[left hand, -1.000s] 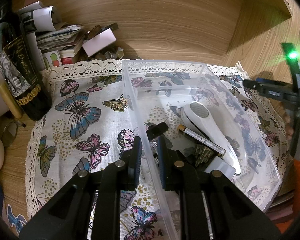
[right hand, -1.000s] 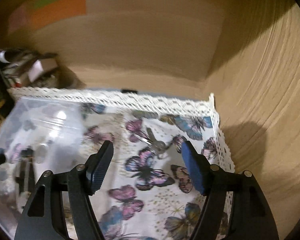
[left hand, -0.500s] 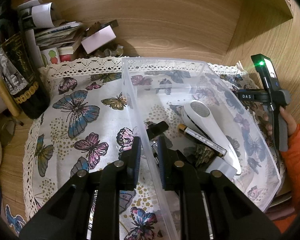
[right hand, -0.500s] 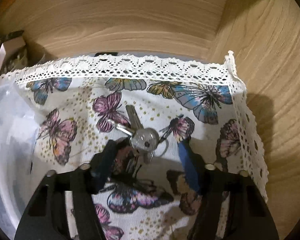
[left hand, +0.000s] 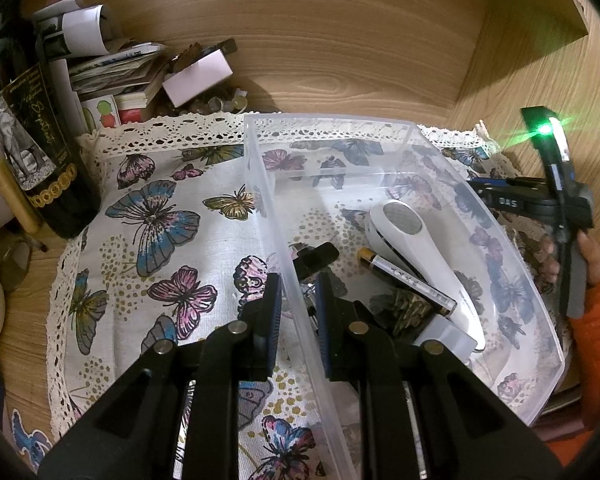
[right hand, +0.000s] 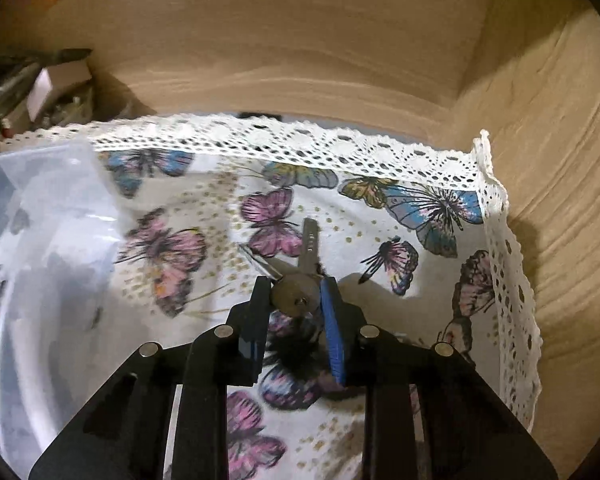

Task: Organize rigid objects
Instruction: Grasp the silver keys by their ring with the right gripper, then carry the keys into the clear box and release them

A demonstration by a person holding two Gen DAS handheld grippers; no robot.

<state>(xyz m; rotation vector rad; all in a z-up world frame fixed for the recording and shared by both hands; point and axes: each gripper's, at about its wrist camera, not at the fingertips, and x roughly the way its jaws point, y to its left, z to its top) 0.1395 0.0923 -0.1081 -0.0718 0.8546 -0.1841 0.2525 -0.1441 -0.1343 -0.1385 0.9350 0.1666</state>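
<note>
My left gripper (left hand: 296,292) is shut on the left wall of a clear plastic bin (left hand: 260,184) standing on the butterfly cloth. In the bin lie a white handheld device (left hand: 412,240), a black-and-gold pen (left hand: 408,280), a small black object (left hand: 314,256) and a dark patterned piece (left hand: 410,308). My right gripper (right hand: 294,292) is shut on a bunch of silver keys (right hand: 300,276), just above the cloth to the right of the bin (right hand: 32,216). The right gripper (left hand: 500,196) also shows at the right edge of the left wrist view.
A dark wine bottle (left hand: 40,152) stands at the far left beside stacked papers and boxes (left hand: 140,76). Wooden walls enclose the back and right (right hand: 540,160). The lace-edged cloth (right hand: 496,240) ends close to the right wall.
My right gripper dropped to the keys, closed on them and lifted them slightly. My left gripper kept its hold on the bin wall.
</note>
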